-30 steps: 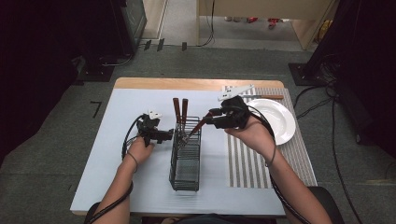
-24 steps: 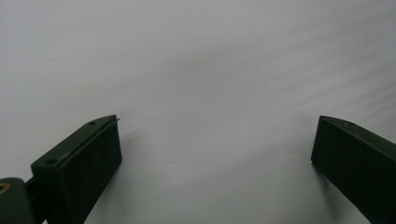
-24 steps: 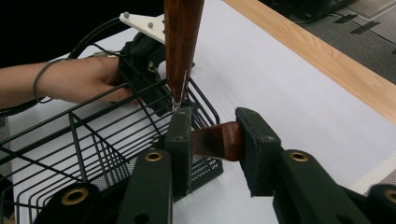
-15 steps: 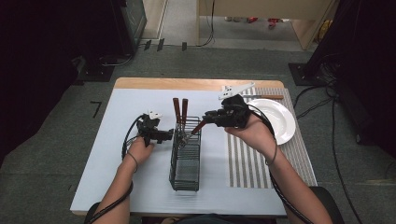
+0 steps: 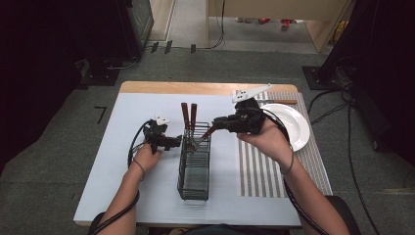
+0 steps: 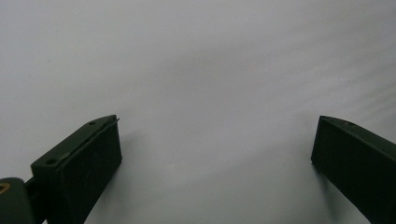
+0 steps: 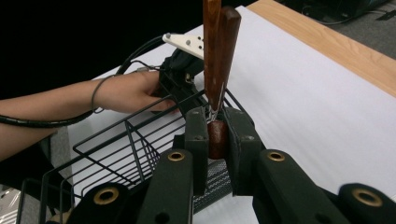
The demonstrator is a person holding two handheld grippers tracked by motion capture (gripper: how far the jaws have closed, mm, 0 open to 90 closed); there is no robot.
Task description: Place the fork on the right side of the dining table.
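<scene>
Grey carpet, white-topped table [image 5: 147, 196], left gripper [image 6: 215, 154] jaws open, right gripper [image 7: 217, 135] clamping wooden-handled utensil [image 7: 217, 140].

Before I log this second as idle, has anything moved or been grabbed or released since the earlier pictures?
Nothing visibly changed. The right gripper stays shut on a wooden-handled utensil over the wire basket, two wooden handles stand in it as before, and the left gripper stays open at the basket's left side.

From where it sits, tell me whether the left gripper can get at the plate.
Probably not. The left gripper rests left of the wire rack, while the plate lies far right, beyond the rack and the right gripper, which clamps a wooden handle.
</scene>
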